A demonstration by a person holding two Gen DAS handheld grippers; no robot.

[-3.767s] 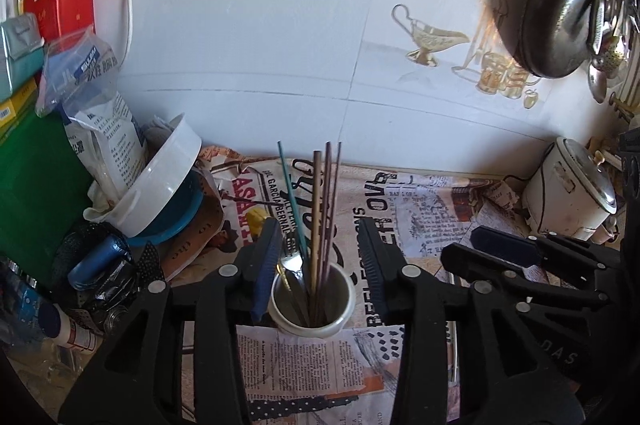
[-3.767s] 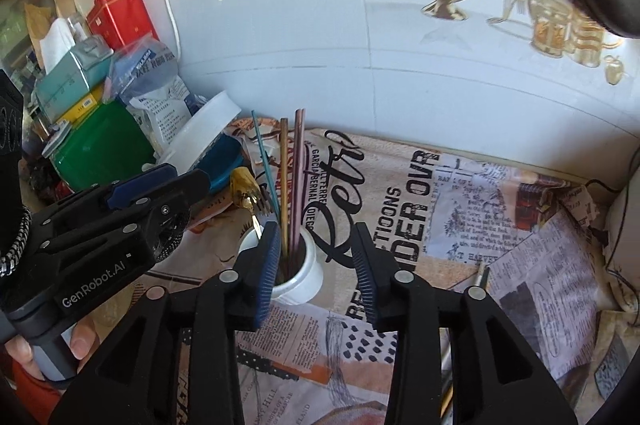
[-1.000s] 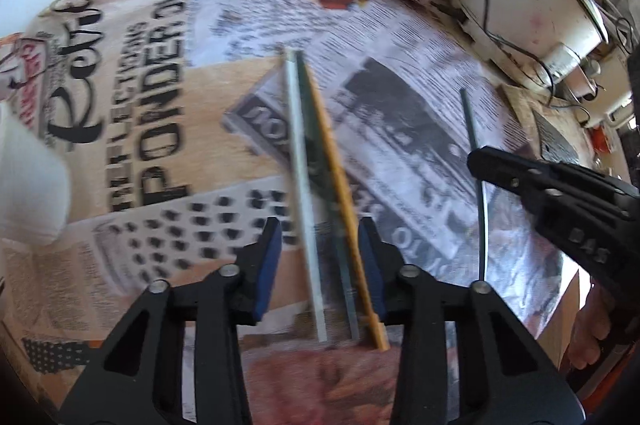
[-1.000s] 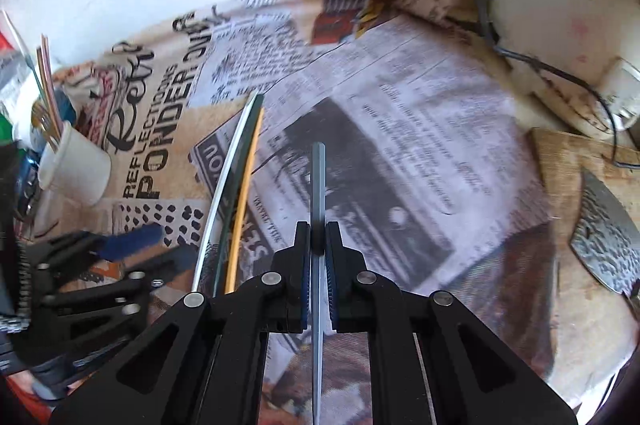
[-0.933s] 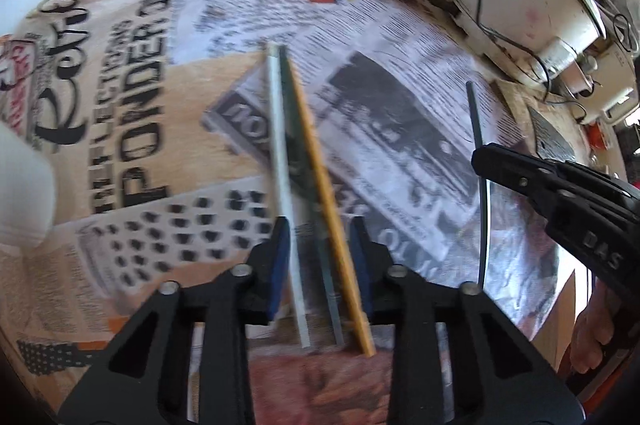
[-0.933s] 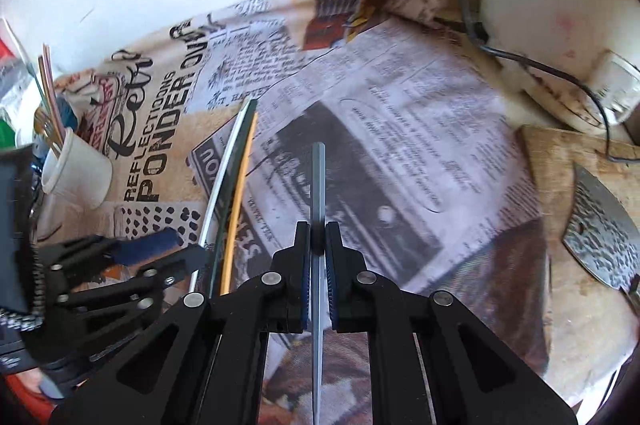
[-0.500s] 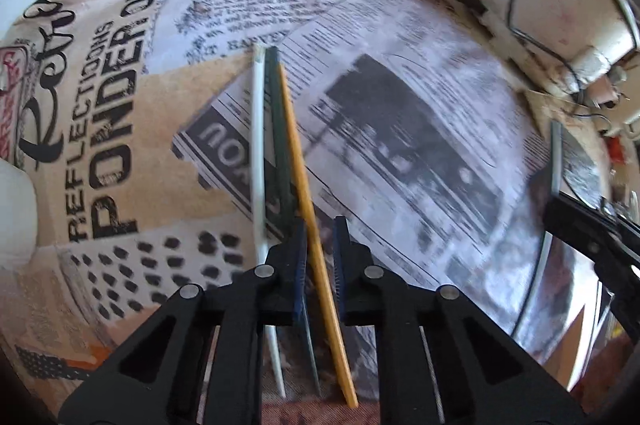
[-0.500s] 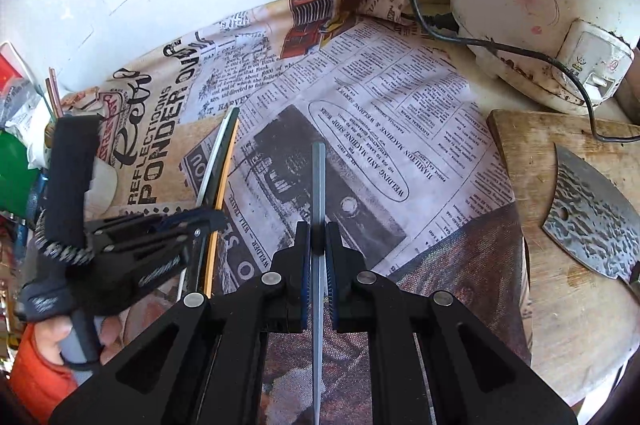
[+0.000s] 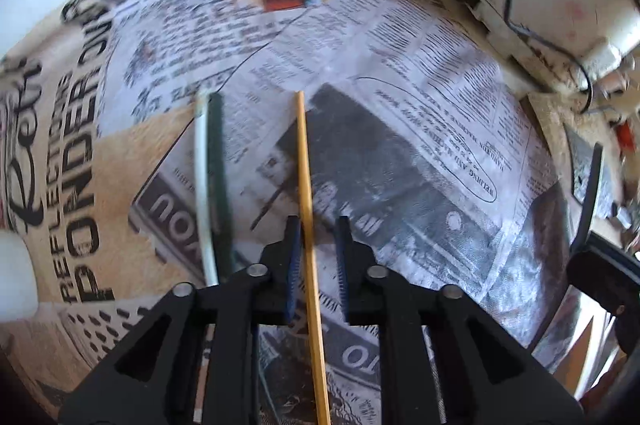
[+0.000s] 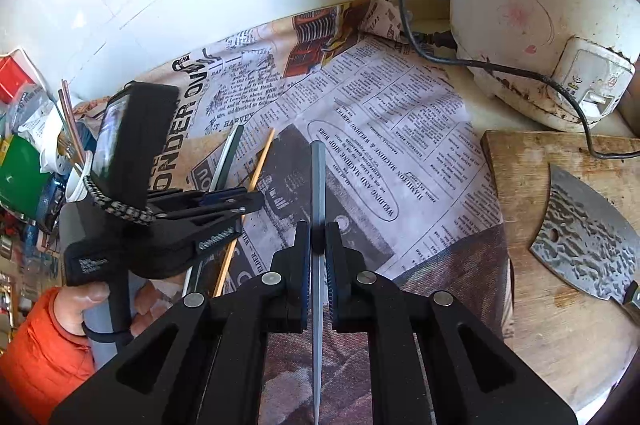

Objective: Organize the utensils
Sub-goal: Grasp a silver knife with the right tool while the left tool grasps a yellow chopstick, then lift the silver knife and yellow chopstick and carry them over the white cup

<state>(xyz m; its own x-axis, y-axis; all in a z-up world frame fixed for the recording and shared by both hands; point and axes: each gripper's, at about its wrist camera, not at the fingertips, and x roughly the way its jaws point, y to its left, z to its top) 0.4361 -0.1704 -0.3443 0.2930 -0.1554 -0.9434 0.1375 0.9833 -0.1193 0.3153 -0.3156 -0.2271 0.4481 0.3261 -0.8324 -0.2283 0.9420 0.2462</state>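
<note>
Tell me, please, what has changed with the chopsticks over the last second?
The left gripper has pulled the yellow chopstick sideways, away from the white chopstick and dark green chopstick it lay against; its jaws are now opening around it. The right gripper stays clamped on the grey chopstick. The white and green pair have not moved.

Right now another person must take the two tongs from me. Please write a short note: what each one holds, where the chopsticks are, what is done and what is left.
Right tongs: shut on the grey chopstick, lifted over the newspaper.
Left tongs: jaws opening, the yellow chopstick between them but not pinched.
On the newspaper: the white chopstick and the dark green chopstick, side by side left of the yellow one.
Done: several chopsticks already stand in the white cup, far left.
Left: grey, yellow, white and green ones, probably into the cup.
</note>
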